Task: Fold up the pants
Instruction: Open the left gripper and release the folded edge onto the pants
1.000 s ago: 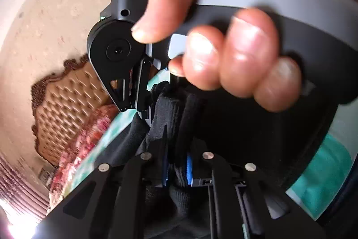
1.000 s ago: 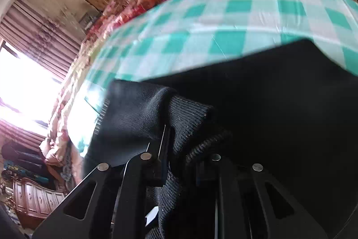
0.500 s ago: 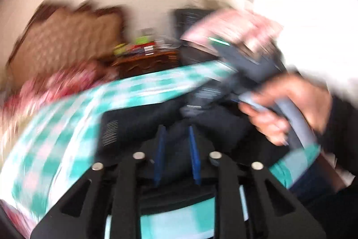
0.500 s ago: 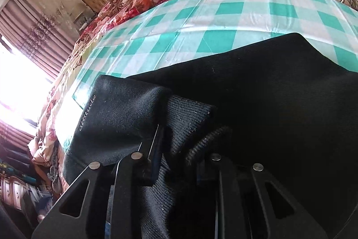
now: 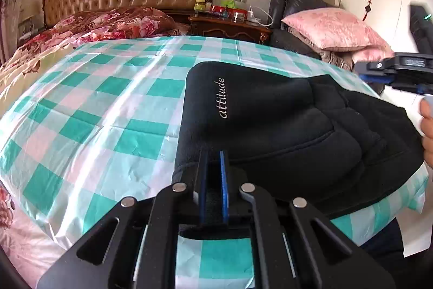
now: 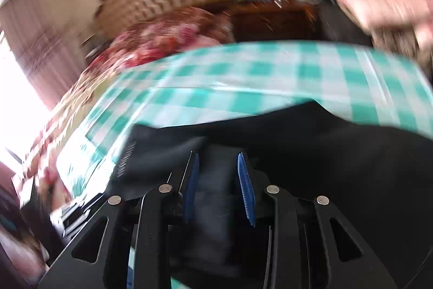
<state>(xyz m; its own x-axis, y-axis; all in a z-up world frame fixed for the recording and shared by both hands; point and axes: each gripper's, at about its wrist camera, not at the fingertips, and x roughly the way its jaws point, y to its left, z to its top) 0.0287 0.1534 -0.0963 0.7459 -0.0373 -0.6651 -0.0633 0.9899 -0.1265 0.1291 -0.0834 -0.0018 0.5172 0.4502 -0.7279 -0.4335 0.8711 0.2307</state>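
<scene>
Black fleecy pants (image 5: pixel 284 126), embroidered "attitude", are laid folded in a thick bundle on the glossy green-checked cloth (image 5: pixel 94 110) by its near edge. The left gripper (image 5: pixel 213 167) is narrowly parted at their near hem; the right gripper (image 6: pixel 219 180) is spread above them, blurred.

My surface (image 5: pixel 113 110) has a shiny cover with green and white squares. My black pants (image 5: pixel 284 126) lie right on it, folded into a thick pile. The word "attitude" is sewn on them in white. The pants sit at the near right part of the cover, and one edge reaches the cover's near edge. To the left of the pants, I see only squares. In my right view the pants (image 6: pixel 324 153) look blurry.
</scene>
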